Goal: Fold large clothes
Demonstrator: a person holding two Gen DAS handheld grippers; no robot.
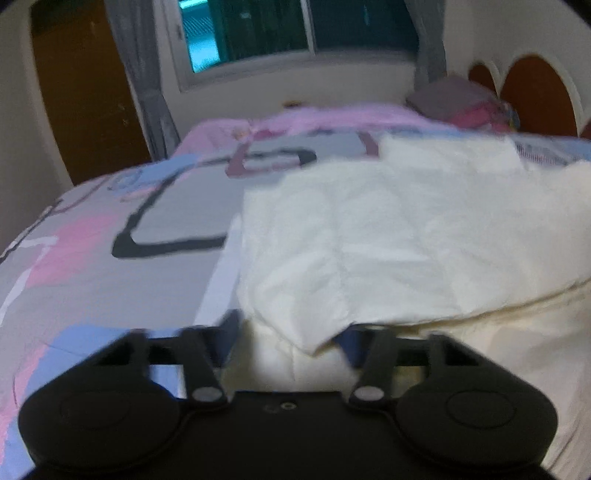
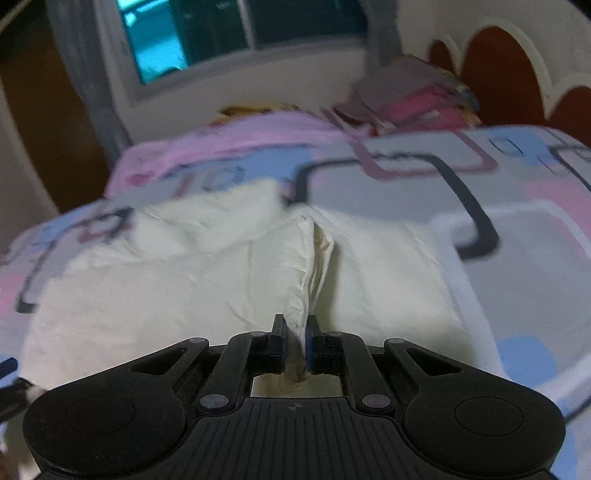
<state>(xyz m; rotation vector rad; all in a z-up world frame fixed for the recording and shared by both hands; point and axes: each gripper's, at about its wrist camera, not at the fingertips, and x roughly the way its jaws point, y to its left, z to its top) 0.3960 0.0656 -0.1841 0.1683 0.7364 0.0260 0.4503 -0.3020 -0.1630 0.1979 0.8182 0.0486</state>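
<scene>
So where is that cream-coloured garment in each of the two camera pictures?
Left wrist view: the cream garment fills the centre and right, its near flap lying between the left gripper fingers.
Right wrist view: the garment spreads across the centre and left, a pinched ridge of it running into the shut right gripper.
Shared landmark: the window beyond the bed's patterned cover.

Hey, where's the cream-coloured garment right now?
The cream garment lies spread on the patterned bedspread, filling the middle of both wrist views; the right gripper pinches a raised fold at its near edge.
</scene>
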